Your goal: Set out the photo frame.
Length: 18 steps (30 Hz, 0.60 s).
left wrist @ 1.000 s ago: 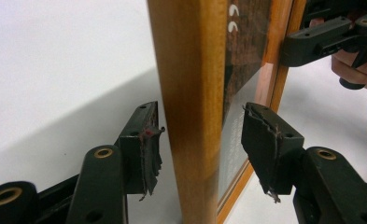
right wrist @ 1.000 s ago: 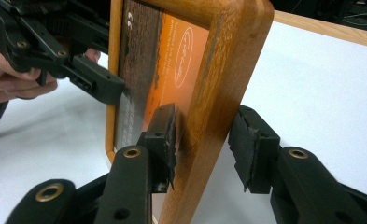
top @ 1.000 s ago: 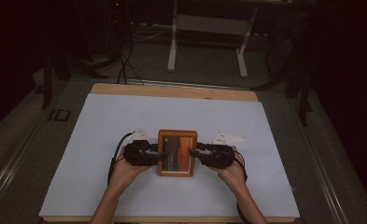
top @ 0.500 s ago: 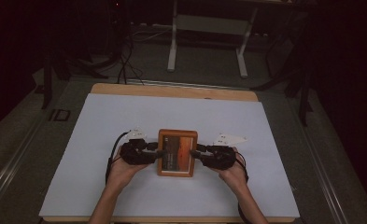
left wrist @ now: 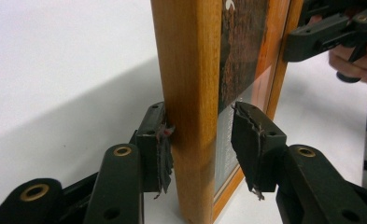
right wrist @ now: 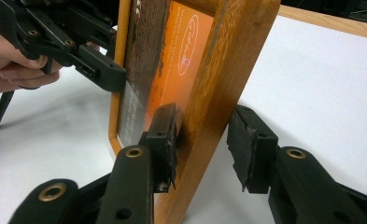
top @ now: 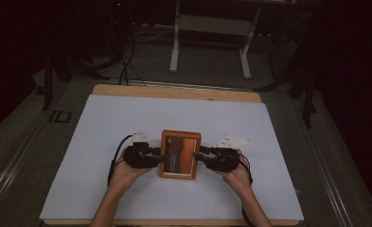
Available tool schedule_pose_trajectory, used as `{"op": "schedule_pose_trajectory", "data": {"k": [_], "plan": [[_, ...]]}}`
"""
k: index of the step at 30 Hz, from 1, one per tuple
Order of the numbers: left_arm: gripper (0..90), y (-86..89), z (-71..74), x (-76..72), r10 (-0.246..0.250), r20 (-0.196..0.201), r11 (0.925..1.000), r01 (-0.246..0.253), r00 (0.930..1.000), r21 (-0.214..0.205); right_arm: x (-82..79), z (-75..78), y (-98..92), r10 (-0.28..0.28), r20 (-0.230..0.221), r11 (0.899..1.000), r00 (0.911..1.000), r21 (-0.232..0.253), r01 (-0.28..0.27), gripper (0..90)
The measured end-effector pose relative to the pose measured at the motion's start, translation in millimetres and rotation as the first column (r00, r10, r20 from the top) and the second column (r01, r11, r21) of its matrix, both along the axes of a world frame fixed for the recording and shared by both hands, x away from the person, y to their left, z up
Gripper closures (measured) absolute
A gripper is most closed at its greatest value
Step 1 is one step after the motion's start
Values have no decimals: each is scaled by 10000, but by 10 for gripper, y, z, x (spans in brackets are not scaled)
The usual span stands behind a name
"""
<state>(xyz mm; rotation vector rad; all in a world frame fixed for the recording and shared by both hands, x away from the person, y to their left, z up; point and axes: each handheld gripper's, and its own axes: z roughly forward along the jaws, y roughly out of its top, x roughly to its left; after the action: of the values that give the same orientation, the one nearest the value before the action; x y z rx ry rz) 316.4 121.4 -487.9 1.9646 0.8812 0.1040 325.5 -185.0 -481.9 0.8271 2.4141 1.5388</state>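
While the rectangular wooden picture frame (top: 180, 154) lies near the white table's (top: 103, 127) near edge, long axis running near-to-far, it faces up. The left gripper (left wrist: 197, 144), closing, and the right gripper (right wrist: 202, 144) straddle its side rails, each with one pad touching and one off.

Left hand-held gripper (top: 161, 156) jaws just closing, right hand-held gripper (top: 199, 156) jaws parted.

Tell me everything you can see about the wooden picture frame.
The rectangular light-brown wooden picture frame holds an orange and dark-brown print with white text behind a glossy pane. It sits mid-sheet on the white table cover. The left hand-held gripper and right hand-held gripper each straddle one side rail, one pad touching wood.
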Motion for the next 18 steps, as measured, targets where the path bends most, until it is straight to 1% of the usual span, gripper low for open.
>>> {"op": "schedule_pose_trajectory", "data": {"k": [3,5,9,10,12,13,16,18], "plan": [[612,16,-2,-1,17,-70,10000,-17,10000,25,-5,5,7,14,56,10000,10000,-25,-13,629],[620,27,-4,-4,-22,-118,10000,22,9999,9,-7,9,17,-26,87,10000,10000,-43,27,631],[622,34,-10,2,-89,-218,10000,89,9997,17,-6,8,25,-72,111,10000,9999,-46,73,631],[606,34,-14,6,-119,-272,9999,119,9996,6,-5,9,21,-44,105,10000,9999,-49,44,629],[540,31,-17,9,-91,-303,10000,92,9995,11,-1,14,5,74,83,9999,9999,-85,-73,580],[523,32,-17,10,-106,-310,9999,105,9995,-20,2,21,-8,129,36,9999,9999,-34,-129,554],[503,42,-10,7,-96,-312,9999,93,9995,-103,0,50,-42,43,54,10000,10000,44,-43,487],[496,57,-3,6,-76,-306,9999,71,9995,-149,-2,71,-60,66,55,9999,10000,82,-66,468]]}}
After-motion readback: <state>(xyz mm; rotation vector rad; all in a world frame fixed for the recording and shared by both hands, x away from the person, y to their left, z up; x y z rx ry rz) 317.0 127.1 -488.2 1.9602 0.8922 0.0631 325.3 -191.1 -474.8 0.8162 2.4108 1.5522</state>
